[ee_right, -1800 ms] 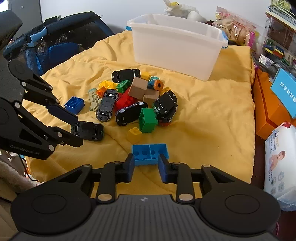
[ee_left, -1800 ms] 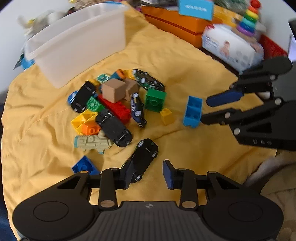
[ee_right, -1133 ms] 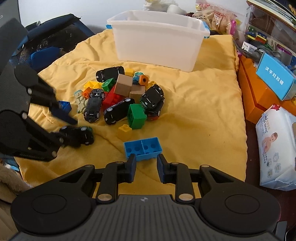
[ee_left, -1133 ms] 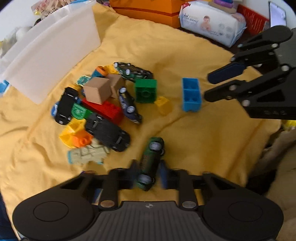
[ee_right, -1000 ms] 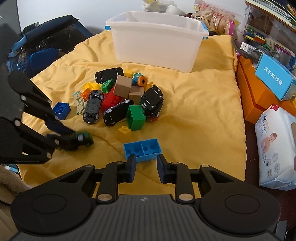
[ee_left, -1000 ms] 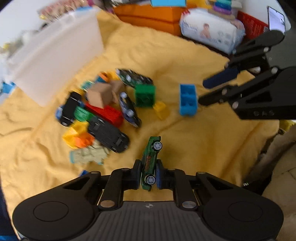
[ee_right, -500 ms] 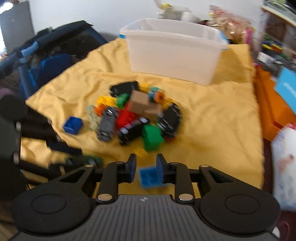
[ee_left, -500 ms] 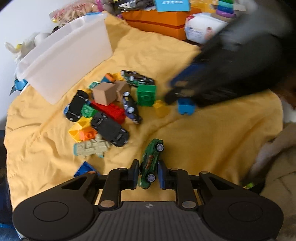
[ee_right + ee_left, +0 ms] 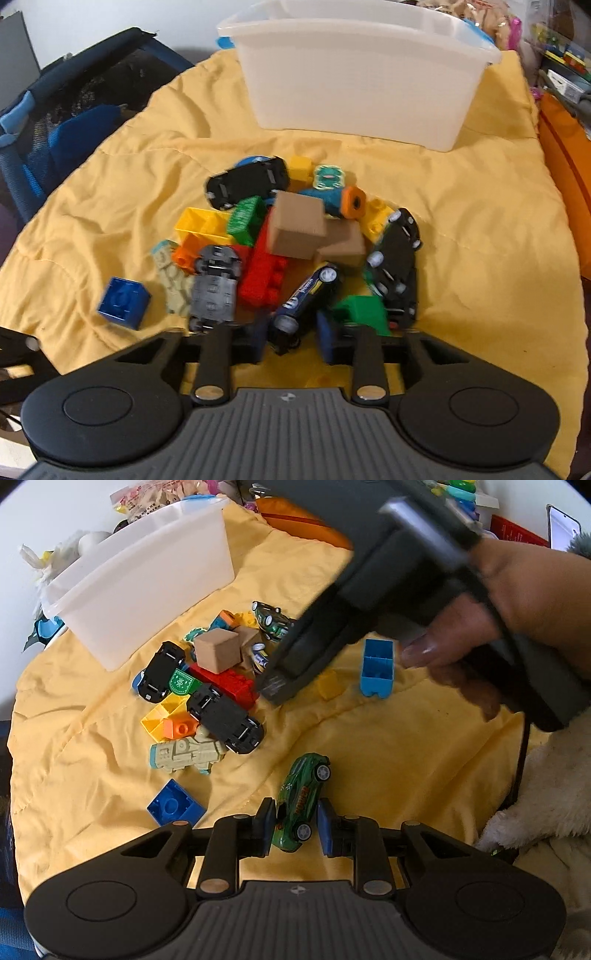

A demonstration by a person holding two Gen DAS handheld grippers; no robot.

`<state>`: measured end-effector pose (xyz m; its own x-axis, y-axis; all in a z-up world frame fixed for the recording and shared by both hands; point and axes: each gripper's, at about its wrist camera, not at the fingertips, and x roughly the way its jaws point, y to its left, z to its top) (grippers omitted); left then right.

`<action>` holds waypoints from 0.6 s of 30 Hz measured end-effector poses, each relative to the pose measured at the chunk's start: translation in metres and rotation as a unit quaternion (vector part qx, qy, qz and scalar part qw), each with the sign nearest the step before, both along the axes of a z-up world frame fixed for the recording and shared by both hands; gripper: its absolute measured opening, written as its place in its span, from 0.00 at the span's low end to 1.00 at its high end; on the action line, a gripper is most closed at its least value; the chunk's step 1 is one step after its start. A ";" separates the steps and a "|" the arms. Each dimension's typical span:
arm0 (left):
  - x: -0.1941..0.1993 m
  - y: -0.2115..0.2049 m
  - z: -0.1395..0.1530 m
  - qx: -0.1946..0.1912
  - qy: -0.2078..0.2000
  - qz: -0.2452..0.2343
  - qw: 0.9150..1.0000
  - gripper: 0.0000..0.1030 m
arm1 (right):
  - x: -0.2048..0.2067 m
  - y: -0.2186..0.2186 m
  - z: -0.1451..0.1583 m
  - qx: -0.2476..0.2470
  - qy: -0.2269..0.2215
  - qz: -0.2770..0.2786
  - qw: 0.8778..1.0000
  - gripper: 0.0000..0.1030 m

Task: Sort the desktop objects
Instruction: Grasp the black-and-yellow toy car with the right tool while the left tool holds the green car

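- The left gripper (image 9: 295,825) has a green toy car (image 9: 301,803) between its blue pads, tilted nose-up over the yellow blanket (image 9: 388,757); a sliver of gap shows on the right side, so whether the pads press on the car cannot be told.
- The right gripper (image 9: 291,338), held in a person's hand (image 9: 517,602), points down into the heap of toys; its jaws are closing around the back end of a dark blue toy car (image 9: 306,299), and the blur hides whether the pads touch it.
- A green block (image 9: 364,310) lies just beside the right pad.
- A light blue brick (image 9: 376,668) lies on the blanket near that hand.
- A white plastic bin (image 9: 362,74) stands at the far side of the blanket, beyond the heap.
- A dark blue brick (image 9: 175,808) sits alone, apart from the heap.
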<state>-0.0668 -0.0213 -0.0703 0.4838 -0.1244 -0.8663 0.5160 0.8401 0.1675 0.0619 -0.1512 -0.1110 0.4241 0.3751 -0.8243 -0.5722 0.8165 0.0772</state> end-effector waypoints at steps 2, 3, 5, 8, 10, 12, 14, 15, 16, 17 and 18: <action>0.003 0.001 0.000 -0.001 -0.002 0.002 1.000 0.27 | -0.003 -0.013 0.004 0.014 0.006 -0.001 1.000 0.16; 0.003 0.002 0.000 0.000 -0.002 0.003 1.000 0.27 | -0.006 -0.021 0.006 0.022 0.008 0.000 1.000 0.16; 0.004 0.003 -0.001 -0.002 0.001 0.004 1.000 0.27 | -0.015 -0.036 0.012 0.044 0.020 0.016 0.999 0.16; 0.003 0.006 -0.001 -0.009 0.008 0.002 1.000 0.27 | -0.032 -0.052 0.014 0.080 0.082 0.078 0.990 0.16; 0.002 0.005 -0.002 -0.014 0.009 0.002 1.000 0.29 | -0.039 -0.060 0.008 0.081 0.108 0.090 0.987 0.16; 0.003 0.003 -0.003 -0.015 0.011 0.001 1.000 0.30 | -0.035 -0.070 0.000 0.076 0.117 0.062 0.988 0.17; 0.004 -0.001 -0.001 -0.014 0.006 -0.002 1.000 0.31 | -0.030 -0.083 0.002 0.087 0.113 0.029 0.989 0.17; 0.003 -0.003 0.000 -0.016 0.004 -0.006 1.000 0.31 | -0.030 -0.086 0.005 0.079 0.099 0.016 0.992 0.16; 0.002 -0.005 -0.001 -0.015 0.002 -0.010 1.000 0.32 | -0.030 -0.091 0.008 0.067 0.083 0.006 0.994 0.16; 0.001 -0.008 -0.001 -0.011 -0.001 -0.012 1.000 0.32 | -0.028 -0.096 0.010 0.060 0.076 -0.007 0.995 0.16; -0.001 -0.008 0.000 -0.006 -0.004 -0.012 1.000 0.32 | -0.026 -0.102 0.012 0.061 0.079 -0.017 0.995 0.16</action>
